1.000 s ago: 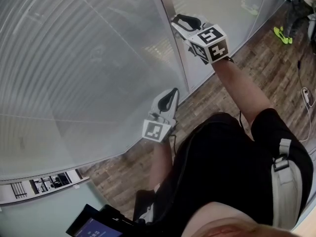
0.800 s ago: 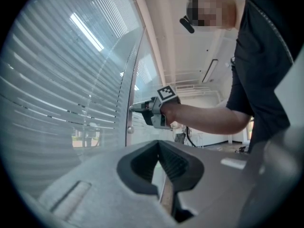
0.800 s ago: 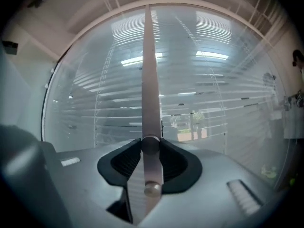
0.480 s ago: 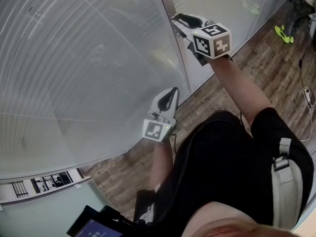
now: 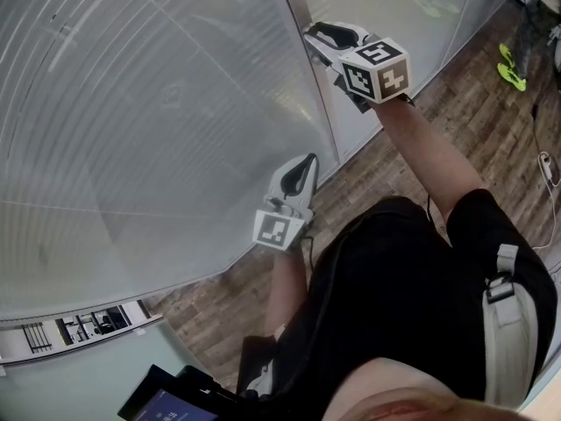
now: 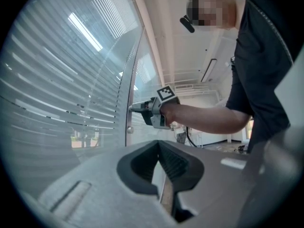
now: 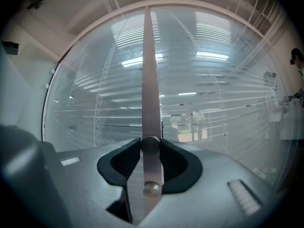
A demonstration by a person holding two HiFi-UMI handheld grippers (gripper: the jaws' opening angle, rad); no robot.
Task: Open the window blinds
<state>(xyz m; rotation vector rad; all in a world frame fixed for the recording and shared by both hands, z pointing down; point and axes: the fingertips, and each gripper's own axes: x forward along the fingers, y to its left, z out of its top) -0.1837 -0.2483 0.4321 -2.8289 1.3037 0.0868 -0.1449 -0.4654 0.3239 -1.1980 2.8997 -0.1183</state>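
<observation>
1. Glass (image 5: 175,235) stands between your grippers and the blinds (image 5: 131,121). A metal post (image 7: 148,80) runs upright straight ahead of your right gripper (image 5: 317,35).
2. Your right gripper clamps the round knob (image 7: 150,145) on that post.
3. Your left gripper (image 5: 305,169) sits lower, jaws together, empty.
4. The slats lie level, long axis sideways, on both sides of the right gripper.

No legible text, brand or number is showing. The marker cube (image 5: 377,70) on the right hand-held gripper (image 5: 329,35) is displaying only black-and-white square patterns. The dark screen (image 5: 162,403), well below the left hand-held gripper (image 5: 304,167) in the head view, is showing characters too small to read.
</observation>
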